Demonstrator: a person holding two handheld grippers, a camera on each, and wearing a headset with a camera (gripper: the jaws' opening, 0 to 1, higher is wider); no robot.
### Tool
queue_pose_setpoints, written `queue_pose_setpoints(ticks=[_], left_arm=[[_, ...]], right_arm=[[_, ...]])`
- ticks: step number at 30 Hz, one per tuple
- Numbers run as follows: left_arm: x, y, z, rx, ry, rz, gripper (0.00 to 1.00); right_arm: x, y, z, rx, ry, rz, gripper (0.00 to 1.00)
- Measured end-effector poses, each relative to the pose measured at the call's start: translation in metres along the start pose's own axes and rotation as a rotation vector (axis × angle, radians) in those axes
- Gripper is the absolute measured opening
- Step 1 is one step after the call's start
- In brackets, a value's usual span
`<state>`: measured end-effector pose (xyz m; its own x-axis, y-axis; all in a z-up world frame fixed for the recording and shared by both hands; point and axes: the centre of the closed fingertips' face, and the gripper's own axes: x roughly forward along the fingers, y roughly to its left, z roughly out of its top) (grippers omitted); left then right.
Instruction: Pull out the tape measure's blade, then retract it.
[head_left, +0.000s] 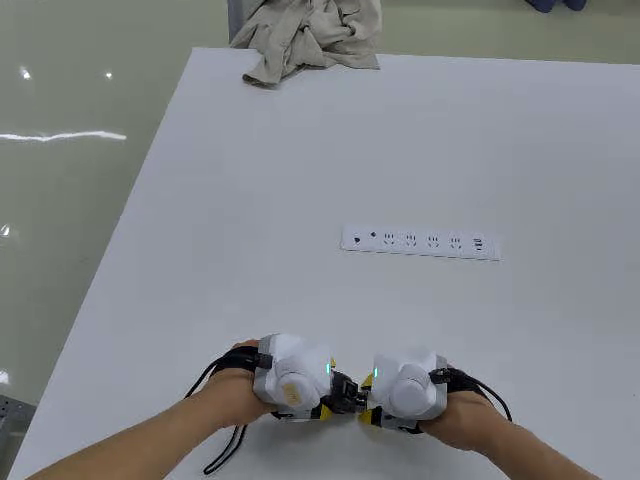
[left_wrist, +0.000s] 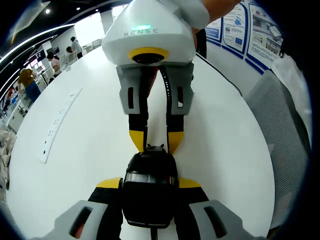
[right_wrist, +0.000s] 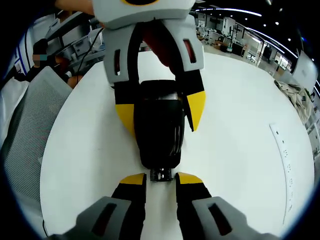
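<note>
- I hold two grippers, and between them sits one tape measure (left_wrist: 150, 195), low over the near edge of one white table (head_left: 300, 200).
- My left gripper (left_wrist: 149, 183) is clamped on the tape measure's body, with a yellow-tipped jaw pressed to each flank of the case.
- My right gripper (right_wrist: 160, 178) faces it from the other side, its yellow tips squeezed together on the small metal end hook (right_wrist: 160, 175) at the case's mouth.
- The tape measure is a single black case with rounded, glossy and ribbed sides, and it lies lengthwise between the two grippers.
- The hook sits right against the case, so I see no length of blade drawn out.
- My left hand (head_left: 235, 390) and right hand (head_left: 465, 415) grip the white gripper housings on either side of the tape measure, one hand to each.
- One black cable (head_left: 225, 455) loops on the table just left of the tape measure, by my left wrist.
- One white power strip (head_left: 420, 243) lies flat beyond the tape measure, well apart from it and a little to its right, with a row of sockets along it.
- One crumpled beige cloth (head_left: 310, 35) lies heaped at the table's far edge, farthest from the tape measure.
- One grey mesh chair (right_wrist: 30, 115) stands off the table's edge, on my side of the tape measure.
</note>
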<state>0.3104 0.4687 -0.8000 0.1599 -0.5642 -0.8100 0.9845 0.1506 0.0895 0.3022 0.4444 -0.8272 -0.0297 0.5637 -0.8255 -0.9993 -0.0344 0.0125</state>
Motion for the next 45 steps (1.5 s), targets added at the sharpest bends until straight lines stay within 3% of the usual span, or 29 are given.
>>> queue_pose_setpoints(ticks=[17,31,45], left_arm=[[0.0,0.0,-0.001,0.002,0.019,0.0,0.37],[0.0,0.0,-0.003,0.021,0.043,0.009,0.36],[0.001,0.0,-0.003,0.009,0.054,0.006,0.36]], right_arm=[[0.001,-0.001,0.001,-0.004,-0.008,0.001,0.16],[-0.001,-0.001,-0.001,-0.061,-0.022,0.003,0.14],[-0.01,-0.004,-0.015,-0.078,-0.005,-0.015,0.14]])
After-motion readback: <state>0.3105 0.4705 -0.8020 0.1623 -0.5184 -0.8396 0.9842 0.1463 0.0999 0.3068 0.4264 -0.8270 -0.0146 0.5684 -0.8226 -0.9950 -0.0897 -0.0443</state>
